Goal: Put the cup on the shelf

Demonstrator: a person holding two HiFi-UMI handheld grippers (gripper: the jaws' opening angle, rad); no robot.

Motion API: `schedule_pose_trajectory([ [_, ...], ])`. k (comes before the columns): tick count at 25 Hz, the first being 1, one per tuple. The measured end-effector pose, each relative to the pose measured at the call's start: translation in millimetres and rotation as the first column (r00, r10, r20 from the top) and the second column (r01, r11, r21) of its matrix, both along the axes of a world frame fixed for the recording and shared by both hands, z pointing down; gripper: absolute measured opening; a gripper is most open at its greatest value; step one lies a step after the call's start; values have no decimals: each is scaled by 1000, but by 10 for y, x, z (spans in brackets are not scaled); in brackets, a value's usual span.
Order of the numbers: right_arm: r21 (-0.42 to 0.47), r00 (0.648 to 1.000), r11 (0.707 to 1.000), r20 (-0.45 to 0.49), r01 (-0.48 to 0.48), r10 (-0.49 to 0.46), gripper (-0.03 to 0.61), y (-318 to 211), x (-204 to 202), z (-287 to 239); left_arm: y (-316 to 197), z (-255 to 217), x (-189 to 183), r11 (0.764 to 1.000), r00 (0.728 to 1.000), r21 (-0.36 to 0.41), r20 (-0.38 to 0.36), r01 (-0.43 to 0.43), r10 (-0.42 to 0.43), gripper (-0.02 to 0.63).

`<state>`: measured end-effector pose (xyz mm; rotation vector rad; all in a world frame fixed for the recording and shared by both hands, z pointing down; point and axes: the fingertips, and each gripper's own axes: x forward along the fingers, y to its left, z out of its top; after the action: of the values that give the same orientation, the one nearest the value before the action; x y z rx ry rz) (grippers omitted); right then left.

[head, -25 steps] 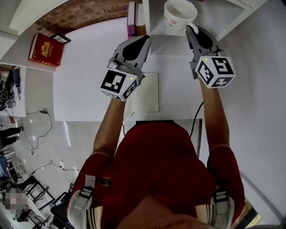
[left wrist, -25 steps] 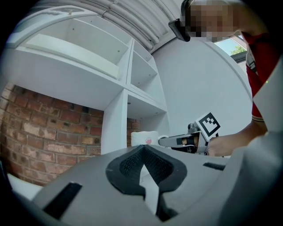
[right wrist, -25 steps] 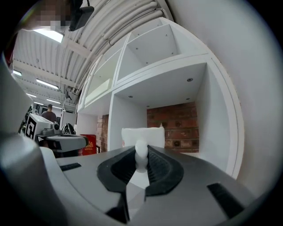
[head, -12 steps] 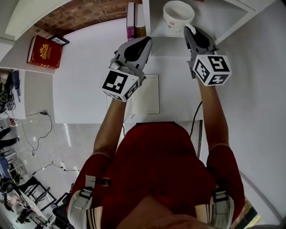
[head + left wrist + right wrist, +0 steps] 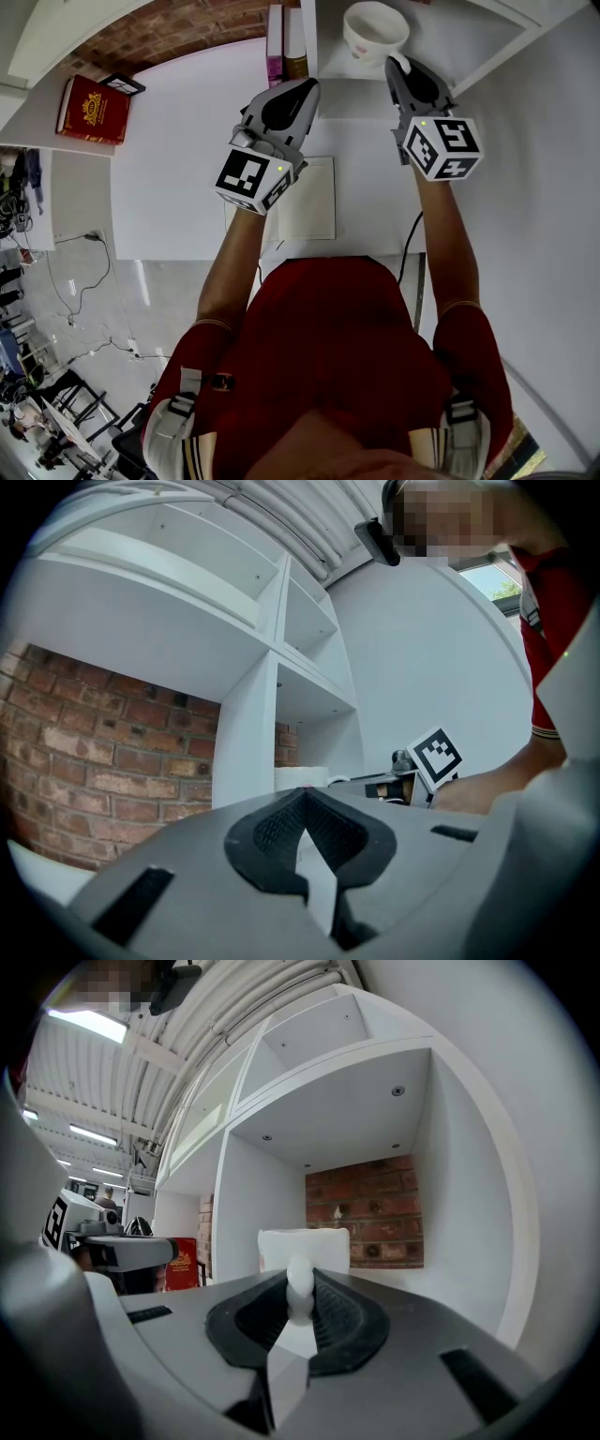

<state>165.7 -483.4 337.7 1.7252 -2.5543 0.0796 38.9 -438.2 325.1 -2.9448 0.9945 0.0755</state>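
A white cup with a small pink print sits inside the open compartment of the white shelf. My right gripper is shut on its handle. In the right gripper view the handle is pinched between the black pads and the cup body stands upright just beyond them, before the brick back wall. Whether the cup's base touches the shelf board is hidden. My left gripper hovers shut and empty at the shelf's front edge, left of the cup; its pads meet with nothing between them.
Upright books stand left of the shelf's white divider. A red book and a small frame lie at the far left. A white sheet lies on the white table below the grippers.
The right gripper has carried the cup a little farther into the shelf compartment. The left gripper has barely shifted.
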Motion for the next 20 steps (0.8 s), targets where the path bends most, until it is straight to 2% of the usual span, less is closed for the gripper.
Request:
schedule_pose_trajectory([
  [12, 13, 998, 1000, -58, 3, -2, 52, -3, -13, 32, 21, 31, 21, 1000, 1000, -3, -7, -7, 7, 3],
  [14, 8, 998, 1000, -60, 6, -5, 100, -4, -16, 28, 34, 26, 17, 1000, 1000, -2, -7, -8, 8, 3],
  [20, 8, 998, 1000, -63, -1, 2, 160, 17, -5, -8, 86, 28, 6, 1000, 1000, 1, -6, -10, 10, 3],
])
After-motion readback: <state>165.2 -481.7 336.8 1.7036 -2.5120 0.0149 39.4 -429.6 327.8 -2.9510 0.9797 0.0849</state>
